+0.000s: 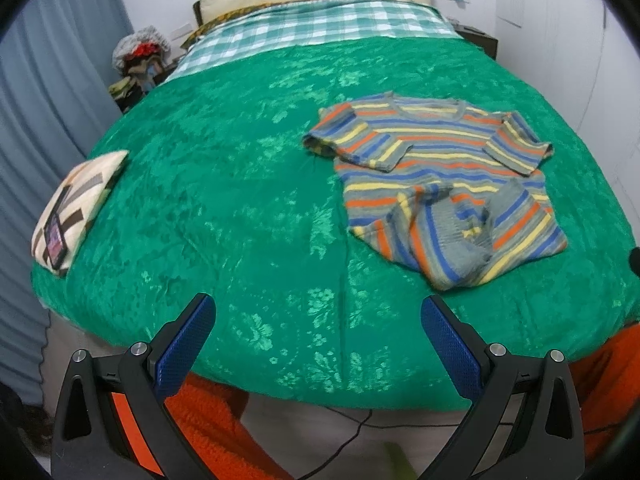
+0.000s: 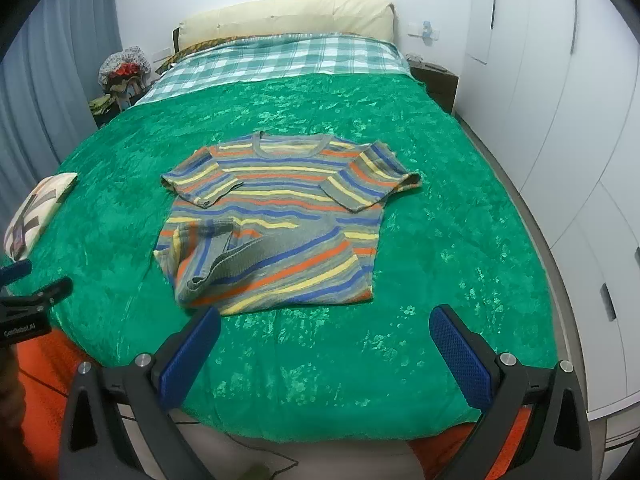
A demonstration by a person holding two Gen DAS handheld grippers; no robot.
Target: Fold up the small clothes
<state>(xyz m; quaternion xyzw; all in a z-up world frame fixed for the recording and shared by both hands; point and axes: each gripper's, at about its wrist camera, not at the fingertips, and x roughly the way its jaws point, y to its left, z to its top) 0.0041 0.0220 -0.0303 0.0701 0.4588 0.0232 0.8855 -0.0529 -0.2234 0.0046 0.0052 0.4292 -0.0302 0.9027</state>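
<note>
Item 1: striped shirt, short-sleeved, bands of grey, blue, orange and yellow. Lies on the bed, neck toward the headboard, both sleeves folded in over the chest. The lower hem is turned up and rumpled, showing its grey ribbed edge. In the left wrist view the shirt sits right of centre.

Item 2: green bedspread, floral sheen, covering most of the bed; it carries the shirt.

Item 3: checked blanket, green and white, at the head of the bed, below a cream headboard.

Item 4: patterned cushion at the left edge of the bed, well apart from the shirt, with a phone resting on it.

Item 5: left gripper, jaws spread wide, holding nothing, above the near edge of the bed.

Item 6: right gripper, jaws likewise wide apart and empty, just short of the shirt's hem.

Item 7: white wardrobe along the right wall.
</note>
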